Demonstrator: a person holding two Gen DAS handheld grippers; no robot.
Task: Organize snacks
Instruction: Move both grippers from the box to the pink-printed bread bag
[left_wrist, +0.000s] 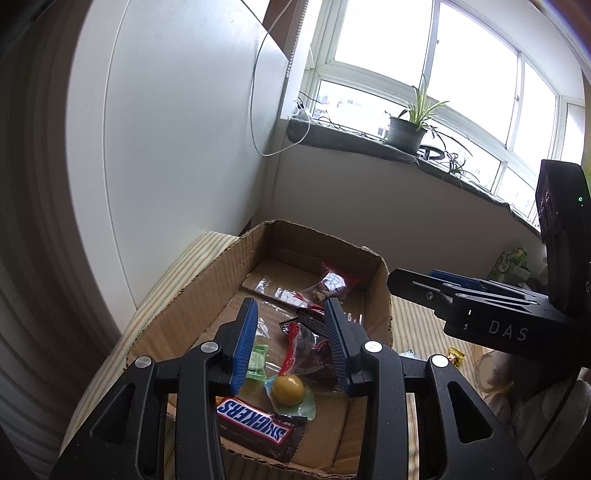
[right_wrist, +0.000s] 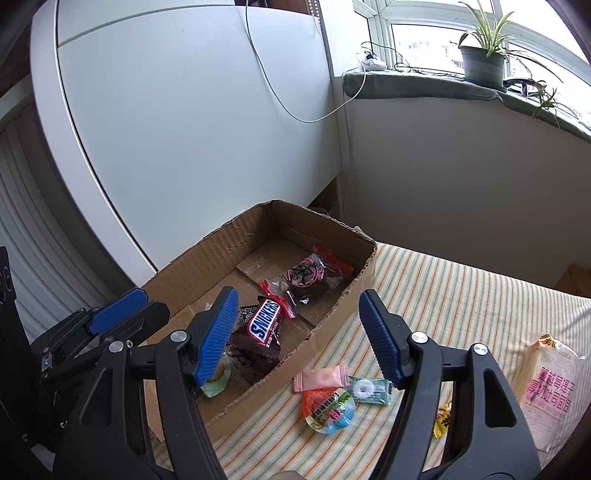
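Observation:
An open cardboard box (left_wrist: 380, 295) sits on a striped cloth and holds a Snickers bar (left_wrist: 255, 424), a yellow ball candy (left_wrist: 288, 389), a green candy (left_wrist: 256, 360) and dark red-wrapped packets (left_wrist: 310, 343). My left gripper (left_wrist: 291, 332) hovers over the box, open, with nothing between its pads. In the right wrist view, my right gripper (right_wrist: 299, 339) is open wide above the box's near right wall (right_wrist: 258, 391), holding nothing. On the cloth below it lie a pink candy (right_wrist: 321, 376), a ring mint (right_wrist: 369, 389) and a round jelly cup (right_wrist: 328, 411).
A bagged bread (right_wrist: 550, 391) and a small yellow candy (right_wrist: 443, 417) lie on the cloth at right. A white cabinet (right_wrist: 184, 129) stands behind the box. A potted plant (right_wrist: 484, 62) is on the windowsill. The left gripper (right_wrist: 136, 306) shows at the left edge.

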